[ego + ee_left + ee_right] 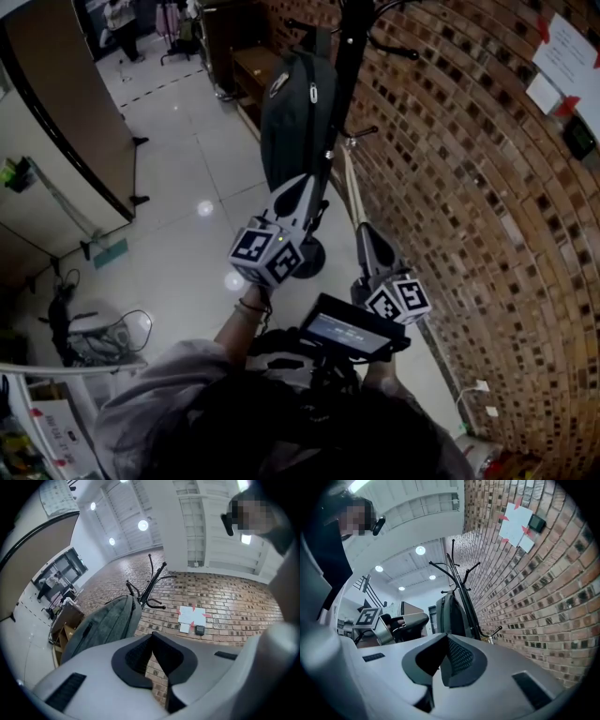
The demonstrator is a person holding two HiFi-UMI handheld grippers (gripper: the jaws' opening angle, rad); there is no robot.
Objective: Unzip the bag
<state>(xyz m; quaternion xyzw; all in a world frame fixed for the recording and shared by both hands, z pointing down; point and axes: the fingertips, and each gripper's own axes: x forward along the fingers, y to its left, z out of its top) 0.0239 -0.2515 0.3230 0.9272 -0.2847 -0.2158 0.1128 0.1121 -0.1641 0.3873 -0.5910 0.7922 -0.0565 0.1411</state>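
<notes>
The left claw (304,184) and right claw (362,231) are both clenched, empty, near the bag (292,122) hanging on a rack (349,56).

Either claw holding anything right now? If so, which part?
Nothing is held. The left claw and right claw are both shut and empty; the backpack hangs on the coat rack, clear of both.

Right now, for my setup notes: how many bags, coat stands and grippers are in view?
Bag: 1
Coat stand: 1
Grippers, left and right: 2
Total: 4
</notes>
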